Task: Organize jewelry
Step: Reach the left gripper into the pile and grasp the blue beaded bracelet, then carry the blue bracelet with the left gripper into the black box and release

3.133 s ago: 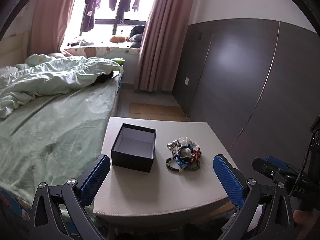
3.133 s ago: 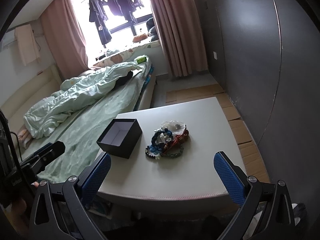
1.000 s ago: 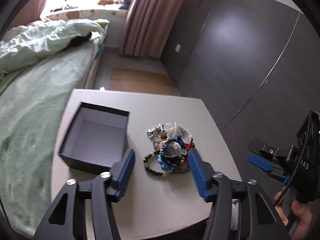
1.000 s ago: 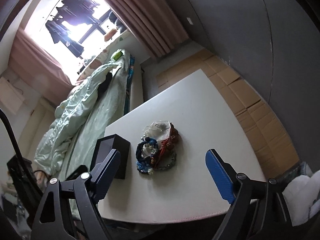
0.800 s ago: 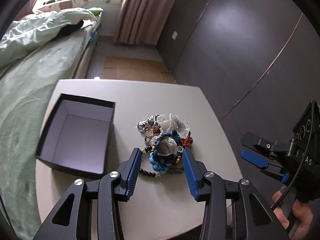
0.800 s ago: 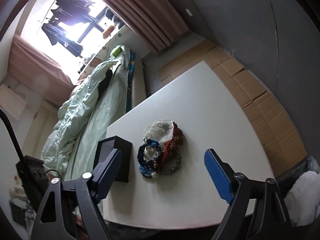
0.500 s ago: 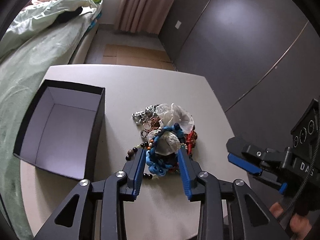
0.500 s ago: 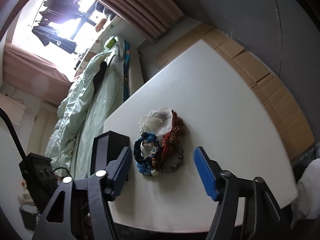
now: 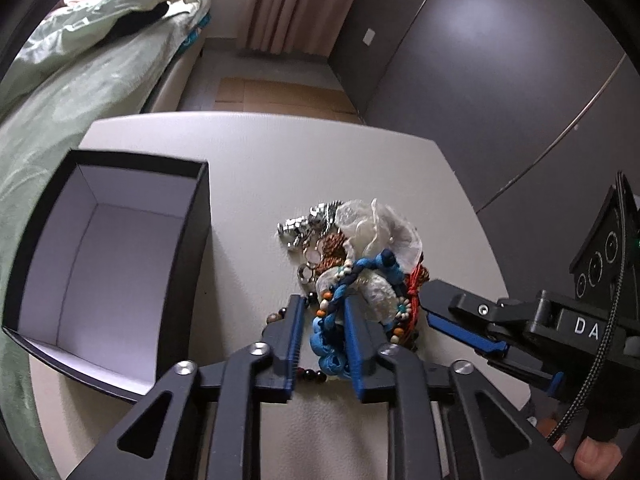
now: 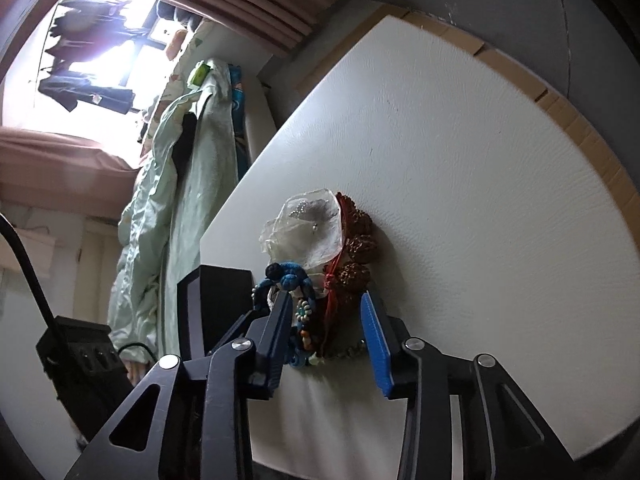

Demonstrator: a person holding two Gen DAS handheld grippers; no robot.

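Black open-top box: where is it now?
In the left wrist view, the black open-top box sits on the white table, left of the tangled jewelry pile.

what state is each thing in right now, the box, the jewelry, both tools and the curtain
box: lid off, nothing inside, upright on the table.
jewelry pile: tangled in one heap beside the box, none in it yet.
left tool: closing, blue cord bracelet between its fingers.
right tool: closing, straddling the near side of the pile.
curtain: drawn aside, hanging to the floor.
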